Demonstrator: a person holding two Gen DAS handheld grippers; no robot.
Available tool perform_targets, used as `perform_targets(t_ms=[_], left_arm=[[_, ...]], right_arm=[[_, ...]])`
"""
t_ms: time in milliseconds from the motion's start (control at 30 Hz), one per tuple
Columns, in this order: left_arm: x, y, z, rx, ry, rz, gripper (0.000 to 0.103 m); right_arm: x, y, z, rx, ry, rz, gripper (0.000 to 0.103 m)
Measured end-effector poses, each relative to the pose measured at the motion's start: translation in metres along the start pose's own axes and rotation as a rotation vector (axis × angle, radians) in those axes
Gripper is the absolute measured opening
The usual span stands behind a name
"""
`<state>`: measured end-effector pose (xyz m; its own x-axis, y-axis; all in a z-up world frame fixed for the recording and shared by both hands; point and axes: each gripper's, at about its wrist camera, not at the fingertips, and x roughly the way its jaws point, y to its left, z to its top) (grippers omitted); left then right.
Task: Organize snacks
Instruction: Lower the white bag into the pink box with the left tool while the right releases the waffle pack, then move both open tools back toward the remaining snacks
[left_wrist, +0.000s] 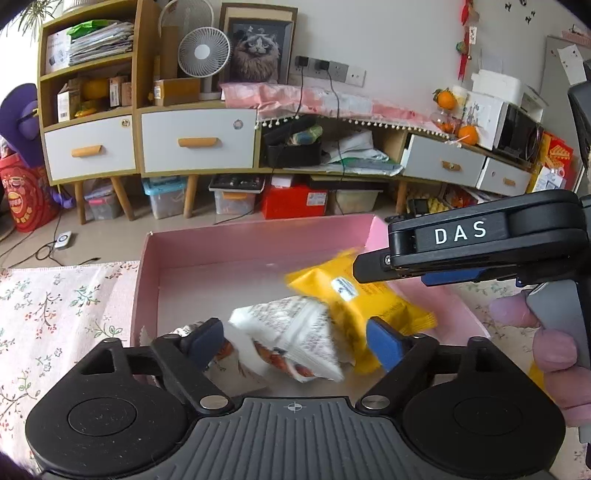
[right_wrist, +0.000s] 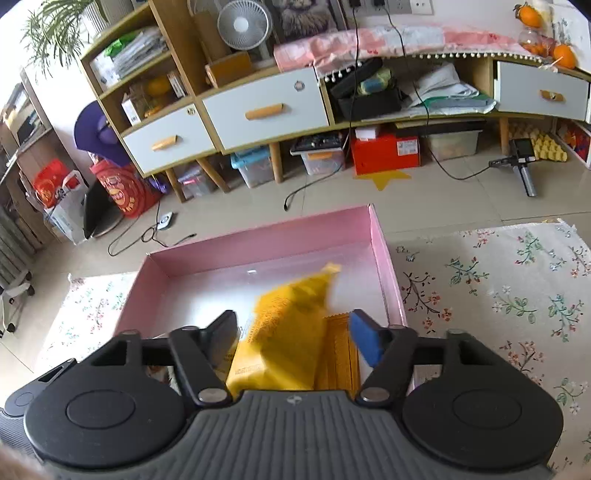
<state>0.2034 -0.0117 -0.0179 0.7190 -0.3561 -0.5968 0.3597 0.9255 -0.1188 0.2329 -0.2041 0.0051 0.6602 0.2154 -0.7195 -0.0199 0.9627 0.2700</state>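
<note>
Both claws are hovering over the pink box (left_wrist: 255, 240), pads spread and clear of the packs. Left claw (left_wrist: 295, 339): the white pack (left_wrist: 295, 332) is lying between its pads inside the box, long axis slanting toward the box's near edge. Right claw (right_wrist: 295, 339): the yellow pack (right_wrist: 288, 332) is sitting between its pads, blurred, long axis pointing at the box's far wall, just right of the white pack. Box is resting on a floral cloth (right_wrist: 498, 288) over the bench; beyond the box, tiled floor and a cabinet (left_wrist: 147, 140).
</note>
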Motion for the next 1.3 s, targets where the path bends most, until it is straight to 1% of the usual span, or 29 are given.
perform_targets(t_ms=[133, 233, 300, 467, 533, 633, 733, 833, 967, 1100, 1300], left_arm=[[-0.01, -0.005, 0.002, 0.006, 0.002, -0.01, 0.096], [-0.021, -0.01, 0.002, 0.013, -0.008, -0.005, 0.098], [-0.03, -0.011, 0.001, 0.008, -0.015, -0.008, 0.1], [-0.053, -0.013, -0.002, -0.001, -0.025, 0.009, 0.102], [-0.062, -0.014, -0.004, -0.005, -0.021, 0.014, 0.103], [-0.073, -0.015, -0.007, -0.002, 0.005, 0.02, 0.103], [-0.084, -0.016, -0.014, 0.013, 0.017, 0.031, 0.103], [-0.094, -0.016, -0.021, 0.004, 0.027, 0.032, 0.103], [-0.104, -0.012, -0.03, -0.013, 0.062, 0.035, 0.103], [-0.113, -0.01, -0.042, -0.015, 0.098, 0.053, 0.103], [-0.124, -0.008, -0.06, -0.005, 0.125, 0.082, 0.103]], right_arm=[[-0.014, 0.0, -0.001, -0.009, -0.008, -0.009, 0.078], [-0.024, -0.001, -0.001, -0.014, -0.019, -0.014, 0.084], [-0.028, -0.003, -0.002, -0.015, -0.024, -0.015, 0.086], [-0.048, -0.007, -0.007, -0.005, -0.035, -0.031, 0.095], [-0.056, -0.008, -0.011, -0.005, -0.037, -0.037, 0.096], [-0.068, -0.01, -0.018, 0.003, -0.035, -0.039, 0.097], [-0.076, -0.011, -0.024, 0.006, -0.03, -0.041, 0.098], [-0.084, -0.01, -0.031, -0.003, -0.027, -0.049, 0.1], [-0.091, -0.011, -0.042, -0.011, -0.016, -0.062, 0.1], [-0.096, -0.013, -0.057, -0.003, 0.001, -0.06, 0.101], [-0.097, -0.01, -0.073, -0.016, 0.034, -0.086, 0.101]])
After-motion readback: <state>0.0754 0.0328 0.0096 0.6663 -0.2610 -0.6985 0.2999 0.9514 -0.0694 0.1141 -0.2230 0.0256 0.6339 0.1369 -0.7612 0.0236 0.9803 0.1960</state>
